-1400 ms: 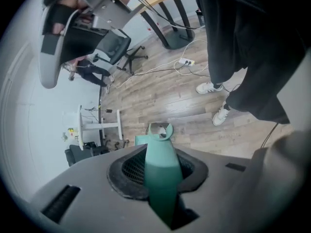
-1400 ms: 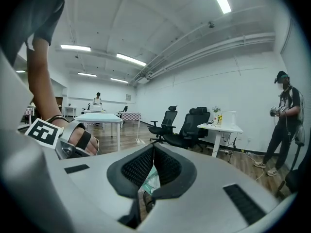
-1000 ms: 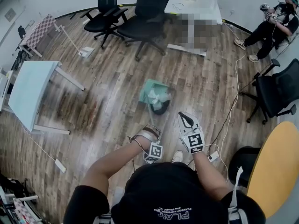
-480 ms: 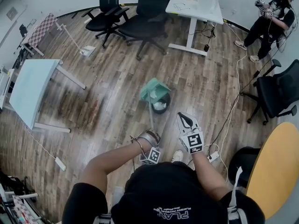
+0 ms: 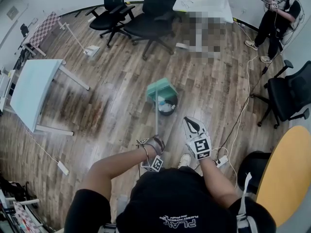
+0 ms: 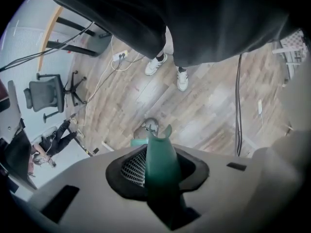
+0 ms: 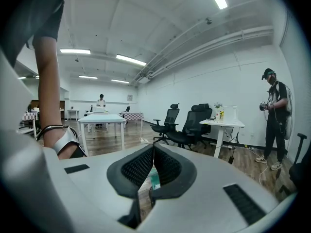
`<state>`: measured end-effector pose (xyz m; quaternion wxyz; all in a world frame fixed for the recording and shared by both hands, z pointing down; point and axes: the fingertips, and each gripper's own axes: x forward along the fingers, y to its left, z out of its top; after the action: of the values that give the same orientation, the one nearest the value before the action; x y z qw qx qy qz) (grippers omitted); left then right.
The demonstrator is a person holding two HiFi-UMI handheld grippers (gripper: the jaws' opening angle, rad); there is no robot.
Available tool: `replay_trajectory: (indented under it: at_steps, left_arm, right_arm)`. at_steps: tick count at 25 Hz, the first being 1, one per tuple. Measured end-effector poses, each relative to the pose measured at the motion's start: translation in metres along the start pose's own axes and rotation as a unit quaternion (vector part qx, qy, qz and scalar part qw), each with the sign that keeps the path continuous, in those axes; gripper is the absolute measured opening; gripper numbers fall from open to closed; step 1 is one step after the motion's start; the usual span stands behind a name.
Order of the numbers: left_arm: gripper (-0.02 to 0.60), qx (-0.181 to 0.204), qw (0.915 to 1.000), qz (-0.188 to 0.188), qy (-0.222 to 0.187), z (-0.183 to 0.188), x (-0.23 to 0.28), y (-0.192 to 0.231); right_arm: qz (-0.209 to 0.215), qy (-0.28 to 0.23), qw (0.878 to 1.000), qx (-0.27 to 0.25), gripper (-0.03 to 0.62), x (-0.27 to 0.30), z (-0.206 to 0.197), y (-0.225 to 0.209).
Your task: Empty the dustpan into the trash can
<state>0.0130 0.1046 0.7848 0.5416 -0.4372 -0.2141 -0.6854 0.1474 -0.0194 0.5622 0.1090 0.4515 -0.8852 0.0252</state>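
Observation:
The green dustpan (image 5: 162, 88) stands tipped up over the far rim of the small black trash can (image 5: 167, 107); white scraps lie inside the can. Its long thin handle (image 5: 156, 123) runs back to my left gripper (image 5: 156, 139). The green handle (image 6: 160, 169) fills the gap between that gripper's pads, and the jaws are opening. Past it, the left gripper view shows the can (image 6: 147, 126) far below. My right gripper (image 5: 191, 123) hovers beside the handle's right, pointing forward, shut and holding nothing (image 7: 154, 148).
Two black office chairs (image 5: 146, 21) and a white desk (image 5: 204, 1) stand at the back. A light blue table (image 5: 31, 93) is at left, another chair (image 5: 289, 93) and a yellow round table (image 5: 289, 174) at right. Cables and a power strip (image 5: 221, 160) lie by my feet. A person (image 5: 272, 18) sits far right.
The dustpan has tipped up steeper and shifted slightly away over the can, and the white scraps now lie in the can. My left hand rolled and sank a little. The right gripper stayed put.

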Motion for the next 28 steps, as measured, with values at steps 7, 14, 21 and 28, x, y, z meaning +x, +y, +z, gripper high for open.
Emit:
replay_trajectory:
  at_steps: [7, 14, 21, 28]
  left_arm:
    - [0.115, -0.012, 0.9999, 0.002, -0.003, -0.001, -0.001, -0.003]
    - [0.117, -0.063, 0.9978, 0.002, -0.023, -0.002, -0.003, -0.003]
    - [0.118, -0.173, 0.9831, 0.012, -0.060, -0.009, -0.010, 0.009]
    - [0.130, -0.320, 0.9415, 0.014, -0.103, -0.030, -0.022, 0.025]
  right_arm:
    - [0.002, 0.000, 1.000, -0.003, 0.025, -0.002, 0.001, 0.005]
    - [0.005, -0.004, 1.000, -0.008, 0.025, -0.004, 0.004, 0.011]
    - [0.004, 0.002, 1.000, -0.015, 0.025, -0.008, 0.002, 0.013]
    - [0.005, 0.008, 1.000, -0.017, 0.025, -0.009, 0.003, 0.016]
